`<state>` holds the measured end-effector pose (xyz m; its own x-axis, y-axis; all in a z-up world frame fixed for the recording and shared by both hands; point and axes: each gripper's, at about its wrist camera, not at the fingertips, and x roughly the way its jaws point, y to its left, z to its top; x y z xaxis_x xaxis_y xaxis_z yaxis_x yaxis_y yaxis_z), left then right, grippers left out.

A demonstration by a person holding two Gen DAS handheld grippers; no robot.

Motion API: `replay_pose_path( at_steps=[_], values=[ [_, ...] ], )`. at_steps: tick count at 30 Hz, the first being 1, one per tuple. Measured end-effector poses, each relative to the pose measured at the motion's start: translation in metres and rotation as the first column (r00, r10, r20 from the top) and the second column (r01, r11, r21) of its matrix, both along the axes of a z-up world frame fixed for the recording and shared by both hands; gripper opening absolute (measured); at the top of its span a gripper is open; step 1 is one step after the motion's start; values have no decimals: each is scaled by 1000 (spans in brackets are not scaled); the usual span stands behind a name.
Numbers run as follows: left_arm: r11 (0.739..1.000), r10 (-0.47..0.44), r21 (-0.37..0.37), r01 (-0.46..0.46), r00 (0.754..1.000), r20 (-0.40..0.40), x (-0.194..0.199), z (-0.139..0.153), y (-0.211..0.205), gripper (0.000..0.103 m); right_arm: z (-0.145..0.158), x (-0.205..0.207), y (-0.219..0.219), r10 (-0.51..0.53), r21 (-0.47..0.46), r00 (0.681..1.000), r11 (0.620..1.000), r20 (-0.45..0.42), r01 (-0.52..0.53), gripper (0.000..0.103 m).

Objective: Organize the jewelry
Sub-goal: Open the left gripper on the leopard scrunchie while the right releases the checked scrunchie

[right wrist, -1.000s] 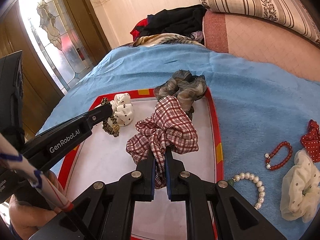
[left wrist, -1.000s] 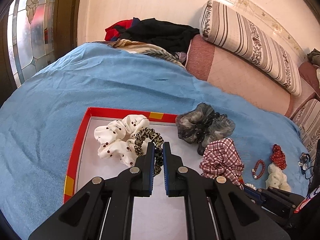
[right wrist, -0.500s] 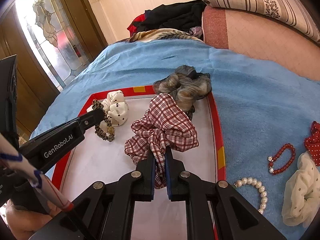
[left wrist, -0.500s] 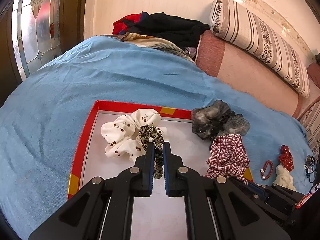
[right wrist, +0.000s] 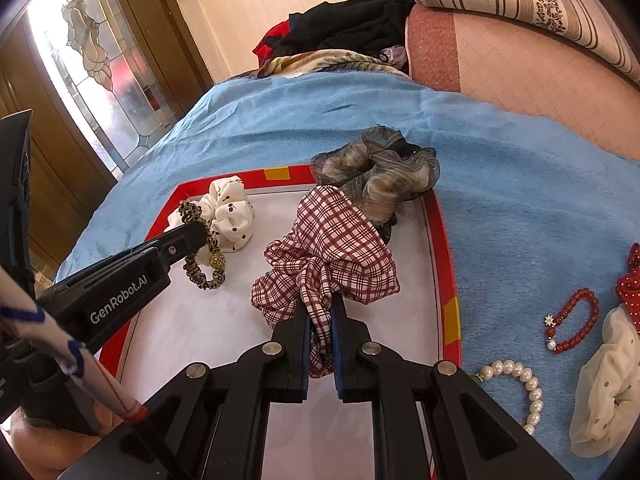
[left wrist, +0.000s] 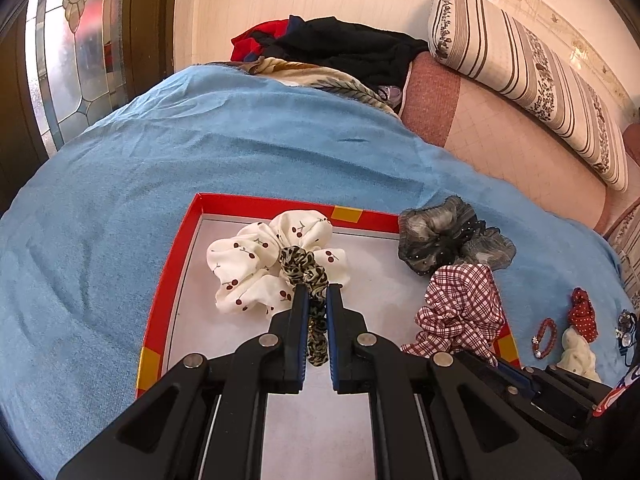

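Observation:
A red-rimmed tray [left wrist: 168, 280] [right wrist: 446, 248] with a white floor lies on the blue blanket. My left gripper [left wrist: 317, 292] is shut on a leopard-print scrunchie [left wrist: 304, 268] [right wrist: 200, 276], held over the tray just in front of a white cherry-print scrunchie [left wrist: 248, 264] [right wrist: 230, 212]. My right gripper [right wrist: 320, 300] is shut on a red plaid scrunchie [right wrist: 332, 248] [left wrist: 460, 304] above the tray's right half. A grey scrunchie [right wrist: 380, 176] [left wrist: 444, 236] drapes over the tray's far right corner.
On the blanket [right wrist: 520, 184] right of the tray lie a pearl bracelet [right wrist: 520, 384], a red bead bracelet [right wrist: 576, 320], a cream scrunchie [right wrist: 604, 380] and a red dotted scrunchie [right wrist: 630, 280]. Piled clothes [left wrist: 340, 48] and a striped bolster [left wrist: 520, 72] sit at the far end.
Both grippers have kept their grip and hardly shifted. In the left wrist view the tray and scrunchies sit slightly lower and nearer the middle than before.

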<state>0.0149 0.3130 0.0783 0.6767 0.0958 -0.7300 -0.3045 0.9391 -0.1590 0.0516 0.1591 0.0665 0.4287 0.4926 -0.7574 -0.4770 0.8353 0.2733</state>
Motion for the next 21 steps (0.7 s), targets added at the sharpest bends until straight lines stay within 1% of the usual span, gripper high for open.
replay_pose_path(
  at_steps=[13,14,16,17,21],
  values=[
    [1000,5,1,-5,1000,-12,2,-2,2,9,-1,1,2,-2,-5,1000,1000,-7,2,12],
    [1000,6,2,-6,1000,-13,2,-2,2,10,-2,2,2,-2,-5,1000,1000,-8,2,12],
    [1000,8,4,-8,1000,-14,2,-3,3,19,-2,1,2,-2,-6,1000,1000,-9,2,12],
    [1000,9,5,-9,1000,-13,2,-3,3,20,-2,1,2,-2,-6,1000,1000,-9,2,12],
    [1000,9,5,-9,1000,-14,2,-3,3,21,-2,2,2,-2,-7,1000,1000,-9,2,12]
  ],
)
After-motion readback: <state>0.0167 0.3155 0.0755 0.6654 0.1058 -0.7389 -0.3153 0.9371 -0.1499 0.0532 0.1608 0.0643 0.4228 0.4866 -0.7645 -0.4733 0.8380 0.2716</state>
